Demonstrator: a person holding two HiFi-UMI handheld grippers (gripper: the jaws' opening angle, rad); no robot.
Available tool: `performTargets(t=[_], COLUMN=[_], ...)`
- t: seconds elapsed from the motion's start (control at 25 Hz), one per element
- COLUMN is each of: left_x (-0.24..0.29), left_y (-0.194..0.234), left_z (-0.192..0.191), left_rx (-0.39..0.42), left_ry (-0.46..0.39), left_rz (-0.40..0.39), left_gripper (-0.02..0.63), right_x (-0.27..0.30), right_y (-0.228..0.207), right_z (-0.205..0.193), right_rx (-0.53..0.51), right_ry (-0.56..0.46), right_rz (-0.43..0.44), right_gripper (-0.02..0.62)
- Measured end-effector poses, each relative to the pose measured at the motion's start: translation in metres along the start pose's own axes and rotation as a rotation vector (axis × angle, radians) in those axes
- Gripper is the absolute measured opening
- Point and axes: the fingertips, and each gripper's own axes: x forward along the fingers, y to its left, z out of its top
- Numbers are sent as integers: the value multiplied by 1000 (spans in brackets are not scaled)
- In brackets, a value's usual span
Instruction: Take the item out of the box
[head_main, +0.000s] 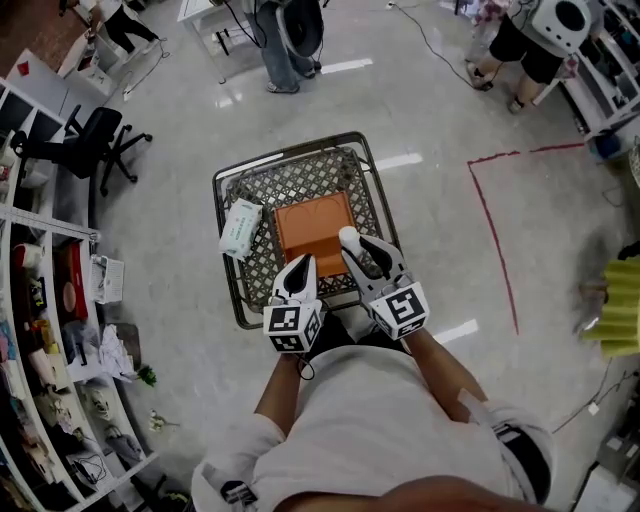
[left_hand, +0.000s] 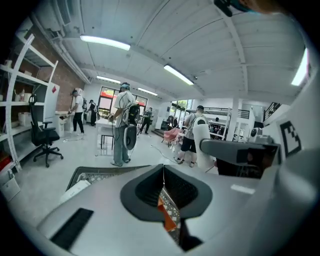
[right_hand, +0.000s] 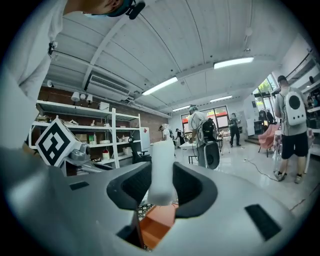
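An orange box (head_main: 313, 228) lies flat in a wire basket (head_main: 228, 250) on the floor in front of me. My right gripper (head_main: 358, 240) hovers over the box's near right corner, and in the right gripper view its jaws (right_hand: 161, 185) grip an upright white block (right_hand: 162, 170), with the orange box (right_hand: 156, 222) below. Beside it, my left gripper (head_main: 300, 262) hangs over the basket's near edge. Its jaws (left_hand: 163, 172) are pressed together with nothing between them. A sliver of the orange box (left_hand: 167, 220) shows under them.
A white packet (head_main: 241, 227) leans on the basket's left side. Shelves (head_main: 40, 330) and a black office chair (head_main: 90, 140) stand to the left. A red tape line (head_main: 490, 220) marks the floor on the right. People (head_main: 285, 45) stand farther off.
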Motion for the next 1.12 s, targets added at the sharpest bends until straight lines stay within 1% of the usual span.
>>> performTargets(t=[0.12, 0.32, 0.6, 0.8, 0.88, 1.0, 1.12], left_x=[0, -10, -25, -34, -35, -37, -37], left_y=[-10, -22, -30, -41, -44, -48, -51], left_z=[19, 42, 74, 84, 89, 99, 101], left_rx=[40, 74, 87, 62, 76, 123, 129], left_ry=[-52, -126, -212, -254, -265, -283, -287], left_rz=[0, 19, 45, 40, 41, 50, 43], left_gripper=[11, 12, 12, 12, 12, 12, 12], right_x=[-5, -17, -28, -37, -39, -41, -42], right_y=[-5, -9, -12, -9, -8, -5, 0], right_z=[18, 32, 67, 81, 88, 98, 101], right_rx=[-19, -37, -100, -120, -133, -160, -167], right_ry=[-39, -67, -129, -155, -163, -175, -175], right_rz=[1, -9, -7, -3, -3, -2, 10], right_gripper=[127, 127, 127, 127, 127, 127, 127])
